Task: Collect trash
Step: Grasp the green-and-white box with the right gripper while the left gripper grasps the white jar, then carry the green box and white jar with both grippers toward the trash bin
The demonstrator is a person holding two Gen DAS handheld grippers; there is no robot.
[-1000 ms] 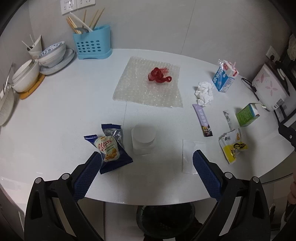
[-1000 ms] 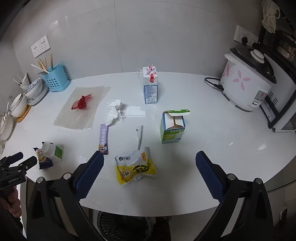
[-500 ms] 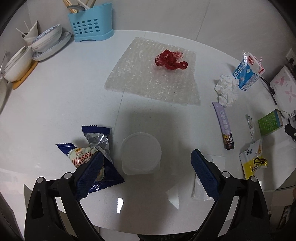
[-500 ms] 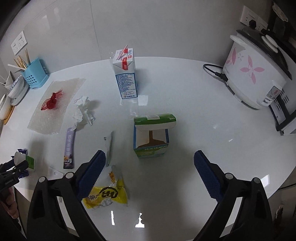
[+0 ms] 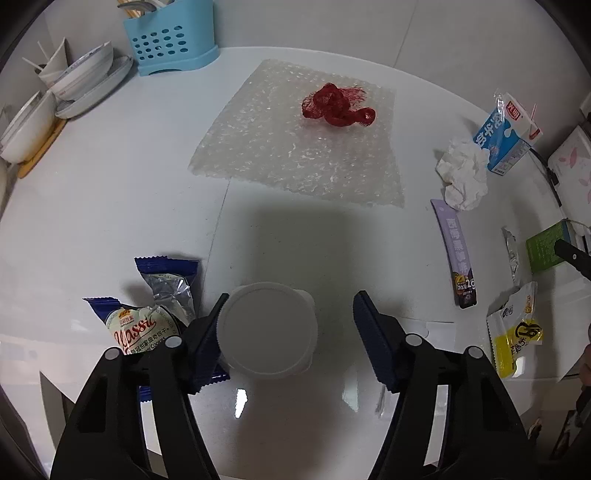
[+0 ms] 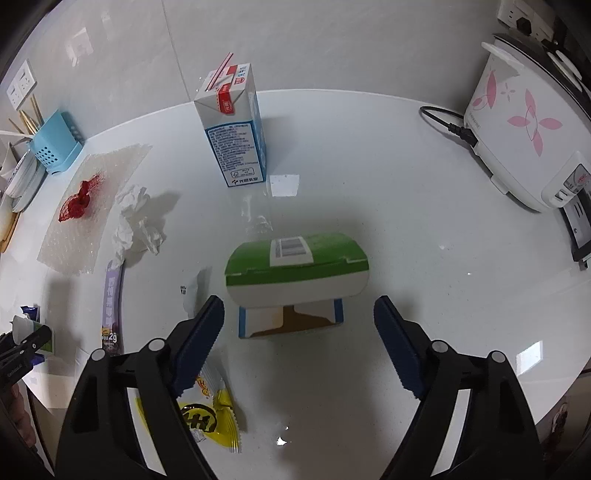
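Note:
In the left wrist view my left gripper [image 5: 286, 334] is open around a white lidded plastic cup [image 5: 267, 330]; its left pad is at the cup's side, the right pad stands apart. A blue cookie wrapper [image 5: 147, 321] lies just left. In the right wrist view my right gripper [image 6: 297, 334] is open, straddling a green-topped open carton [image 6: 295, 269]. A yellow snack packet [image 6: 207, 417] lies under its left finger. A blue-white milk carton [image 6: 234, 125], crumpled tissue [image 6: 135, 221], purple sachet [image 6: 110, 302] and red mesh [image 6: 75, 203] on bubble wrap [image 6: 88, 206] lie beyond.
A white flowered rice cooker [image 6: 528, 125] with its cord stands at the right. A blue utensil holder [image 5: 170, 33] and stacked bowls [image 5: 74, 81] stand at the back left. The white counter's front edge [image 5: 295, 458] is close below both grippers.
Both grippers have moved forward and down toward the counter. The left now straddles the white cup and the right straddles the green carton; both stay open.

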